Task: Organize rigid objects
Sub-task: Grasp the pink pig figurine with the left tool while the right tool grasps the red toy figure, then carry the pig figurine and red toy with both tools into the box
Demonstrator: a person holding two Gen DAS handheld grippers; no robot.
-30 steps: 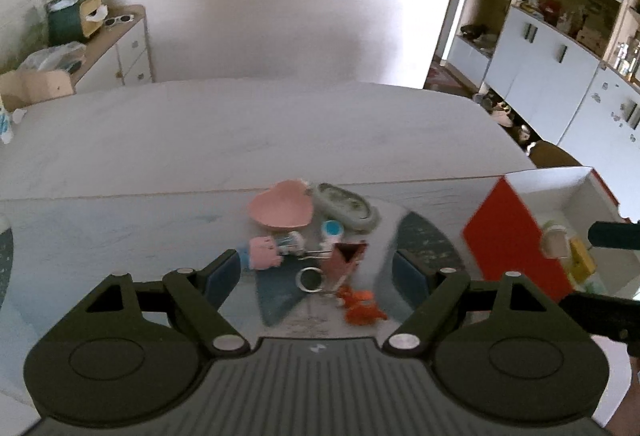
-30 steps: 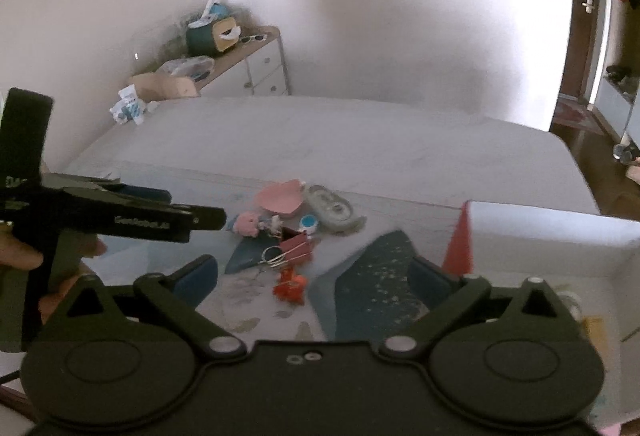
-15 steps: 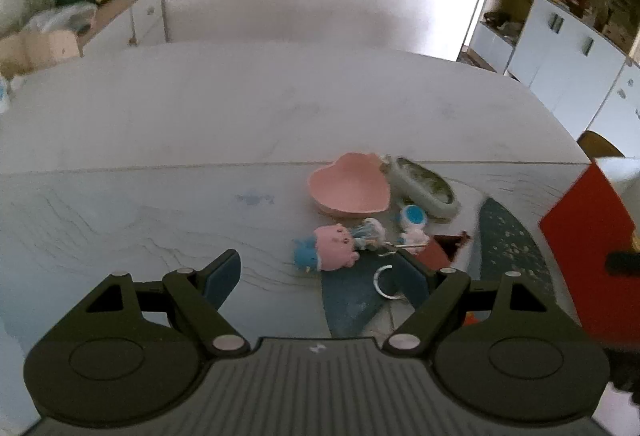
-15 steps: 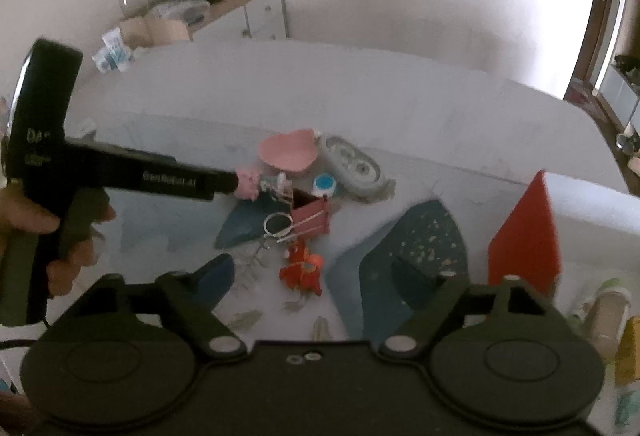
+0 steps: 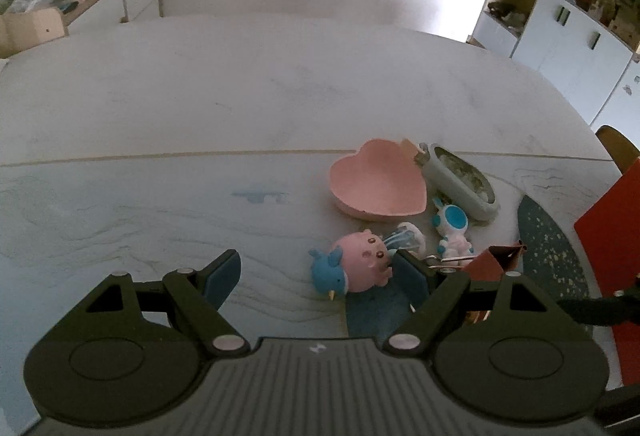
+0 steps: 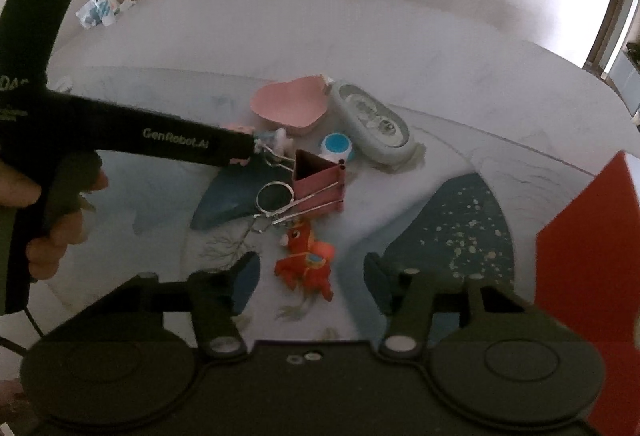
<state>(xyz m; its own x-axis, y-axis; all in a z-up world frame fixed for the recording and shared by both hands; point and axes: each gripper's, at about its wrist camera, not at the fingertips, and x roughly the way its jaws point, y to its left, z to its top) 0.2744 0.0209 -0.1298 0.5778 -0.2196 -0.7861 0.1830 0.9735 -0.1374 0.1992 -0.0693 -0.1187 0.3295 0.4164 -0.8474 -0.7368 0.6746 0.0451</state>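
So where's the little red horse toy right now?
In the right wrist view, the red horse toy lies on the table between the right gripper's closing jaws, just below the pink binder clip.

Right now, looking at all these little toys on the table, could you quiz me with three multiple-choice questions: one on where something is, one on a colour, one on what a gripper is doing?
1. Where is the heart-shaped dish?
A. Beside the grey oval case
B. Inside the red box
C. On the floor

2. What colour is the big binder clip?
A. Green
B. Pinkish red
C. Yellow

3. What is between the right gripper fingers?
A. Nothing
B. The orange-red toy figure, not yet pinched
C. The sunglasses

Answers: 1 A, dish and case lie side by side. 2 B, seen in the right wrist view. 3 B, the jaws are closing with gaps either side.
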